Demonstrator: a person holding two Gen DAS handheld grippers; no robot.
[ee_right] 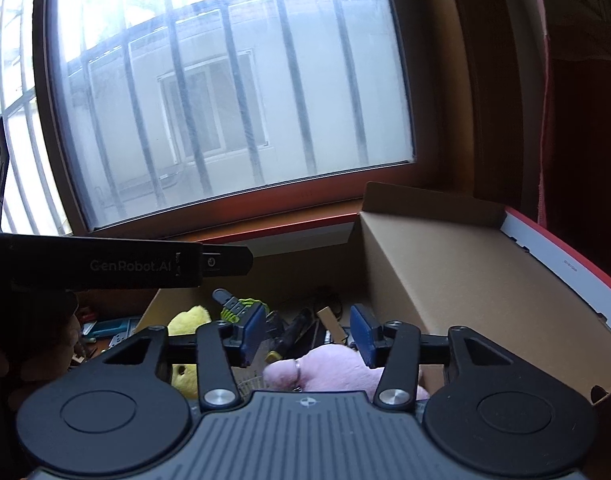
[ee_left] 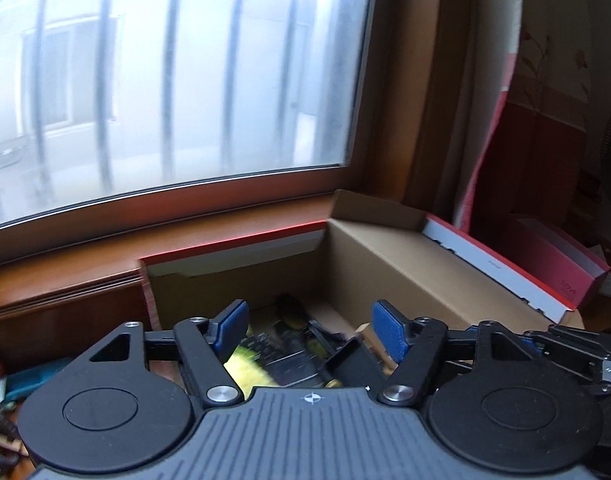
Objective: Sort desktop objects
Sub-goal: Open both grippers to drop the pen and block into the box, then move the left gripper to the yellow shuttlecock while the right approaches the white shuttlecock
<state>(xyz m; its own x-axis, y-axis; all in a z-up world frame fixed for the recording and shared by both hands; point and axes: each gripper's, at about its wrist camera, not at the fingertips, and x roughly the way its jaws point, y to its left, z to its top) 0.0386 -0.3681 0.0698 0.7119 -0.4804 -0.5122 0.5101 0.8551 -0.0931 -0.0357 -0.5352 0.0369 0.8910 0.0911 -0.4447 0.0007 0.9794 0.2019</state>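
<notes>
**Box filling up, both grippers empty above it**

Box (ee_right: 445,280) sits under the window (ee_right: 225,100), open-topped, and it's already carrying the sorted load. Pink plush (ee_right: 329,372) lies nearest the right gripper (ee_right: 307,334), just below its fingers; yellow plush (ee_right: 187,316) is over at the left side, with a tangle of dark odds and ends (ee_right: 301,324) between and behind them, too jumbled to name one by one.

Right gripper's jaws stand apart, nothing between the blue pads. Left gripper (ee_left: 309,328) hangs over the same box with jaws wide and nothing clamped; its view is smeared, showing only yellow fuzz (ee_left: 245,364) and dark bits (ee_left: 301,344) underneath.

On handling: the plush toys look light and squashy, so a pinch across the body's bulk should hold, and they'd forgive a sloppy grip. The dark hard pieces look stiffer and slicker, and I'd take each across its narrowest part.

Further out, more clutter waits on the desk left of the box (ee_left: 1,400), so I'd judge the sort only partly done. Red lid (ee_left: 545,276) rests at the right.
</notes>
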